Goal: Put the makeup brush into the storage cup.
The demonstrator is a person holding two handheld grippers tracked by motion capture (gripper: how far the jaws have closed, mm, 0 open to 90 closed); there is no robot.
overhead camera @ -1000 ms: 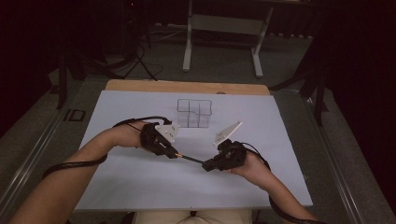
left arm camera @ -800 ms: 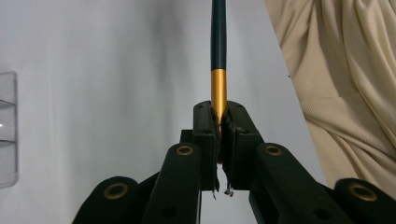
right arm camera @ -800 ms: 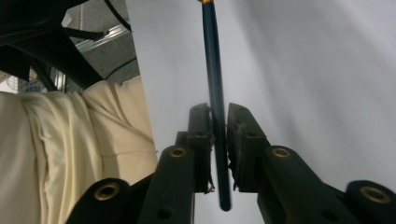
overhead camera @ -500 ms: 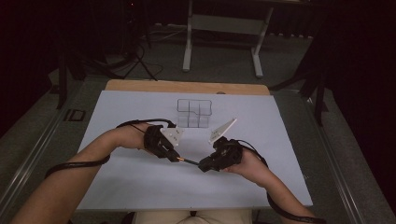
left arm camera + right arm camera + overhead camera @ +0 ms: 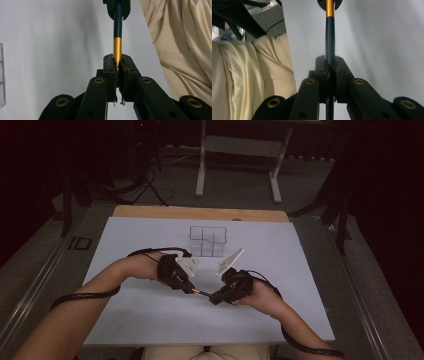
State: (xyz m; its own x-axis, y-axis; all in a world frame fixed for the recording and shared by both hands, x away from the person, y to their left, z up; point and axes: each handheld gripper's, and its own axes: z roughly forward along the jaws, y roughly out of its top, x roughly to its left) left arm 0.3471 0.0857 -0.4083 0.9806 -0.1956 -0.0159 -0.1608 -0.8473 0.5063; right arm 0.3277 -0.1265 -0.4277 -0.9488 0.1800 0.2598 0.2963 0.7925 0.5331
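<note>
Between both clamped grippers, pen (image 5: 202, 293) level above the table (image 5: 300, 270), gold end leftward.

High view is dim and grainy, with a reddish cast; the room past the white rectangular surface (image 5: 300, 270) falls to near black. The surface is the brightest area, evenly lit, with soft faint shadows under the forearms. Both gripper views are much brighter: white background near overexposed, pale shadow bands across it. The close black tongs (image 5: 117, 75) come out dark and slightly soft; the gold-and-dark-blue pen (image 5: 117, 37) is sharp, with mild sheen on the gold.
</note>
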